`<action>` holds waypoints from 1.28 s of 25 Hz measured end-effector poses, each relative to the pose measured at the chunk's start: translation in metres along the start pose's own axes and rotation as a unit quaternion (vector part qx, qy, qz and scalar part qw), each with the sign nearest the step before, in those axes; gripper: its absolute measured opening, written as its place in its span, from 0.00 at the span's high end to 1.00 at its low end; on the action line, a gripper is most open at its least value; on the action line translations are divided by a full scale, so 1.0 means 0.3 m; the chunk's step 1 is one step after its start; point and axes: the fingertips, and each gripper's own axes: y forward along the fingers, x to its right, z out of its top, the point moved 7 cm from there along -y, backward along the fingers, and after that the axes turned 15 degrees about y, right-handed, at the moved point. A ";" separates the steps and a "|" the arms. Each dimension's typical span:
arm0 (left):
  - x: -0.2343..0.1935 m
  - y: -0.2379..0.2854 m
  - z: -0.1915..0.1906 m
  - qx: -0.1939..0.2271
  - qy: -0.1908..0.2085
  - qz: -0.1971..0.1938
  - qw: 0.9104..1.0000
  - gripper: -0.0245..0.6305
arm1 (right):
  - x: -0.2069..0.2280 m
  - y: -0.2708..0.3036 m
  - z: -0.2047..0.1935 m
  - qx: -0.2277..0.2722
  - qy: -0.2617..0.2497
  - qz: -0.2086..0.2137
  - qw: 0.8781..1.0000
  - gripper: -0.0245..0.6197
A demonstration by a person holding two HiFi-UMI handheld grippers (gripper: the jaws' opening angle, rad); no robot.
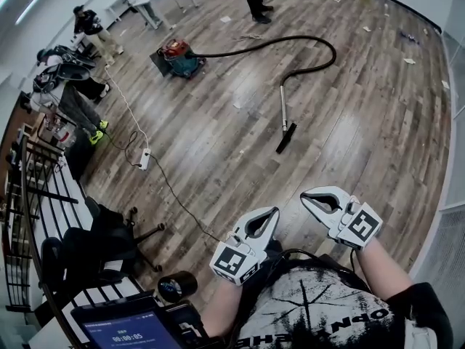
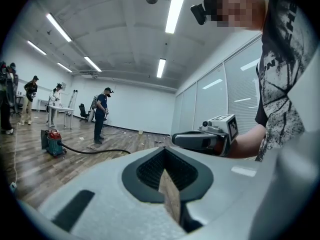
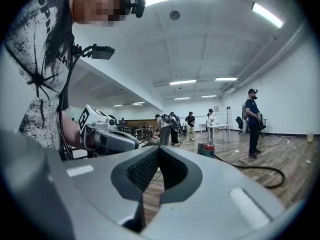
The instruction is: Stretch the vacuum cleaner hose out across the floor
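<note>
Head view: two empty, clenched grippers held over a plank floor, with the vacuum hose lying well ahead of them.

Wood-plank floor [image 1: 218, 115] spreads through a large white room with strip lights overhead; other people stand by tables at its far end. A red-and-teal vacuum cleaner [image 1: 178, 57] sits on the boards at the far side. Its black hose [image 1: 323, 46] curls from it in a wide loop to a metal wand [image 1: 282, 106] that ends in a dark floor nozzle [image 1: 286, 138], which seems to lie flat, though it is small here. All of this lies well apart from the left gripper [image 1: 274, 211] and right gripper [image 1: 304, 197]. They are held side by side near the person's chest, roughly level, each with its jaws pressed together on nothing.
</note>
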 end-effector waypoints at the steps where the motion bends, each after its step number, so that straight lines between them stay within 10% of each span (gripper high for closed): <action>1: -0.040 0.001 0.001 0.001 0.000 -0.001 1.000 0.96 | 0.012 0.033 0.006 -0.002 -0.001 -0.001 1.000 0.95; 17: -0.696 -0.070 -0.028 0.013 0.033 -0.035 0.999 0.96 | 0.181 0.672 0.149 0.005 -0.028 -0.033 0.999 0.95; 32: -0.891 0.017 -0.078 0.021 0.022 -0.049 0.998 0.96 | 0.315 0.849 0.175 -0.022 -0.026 -0.046 0.998 0.95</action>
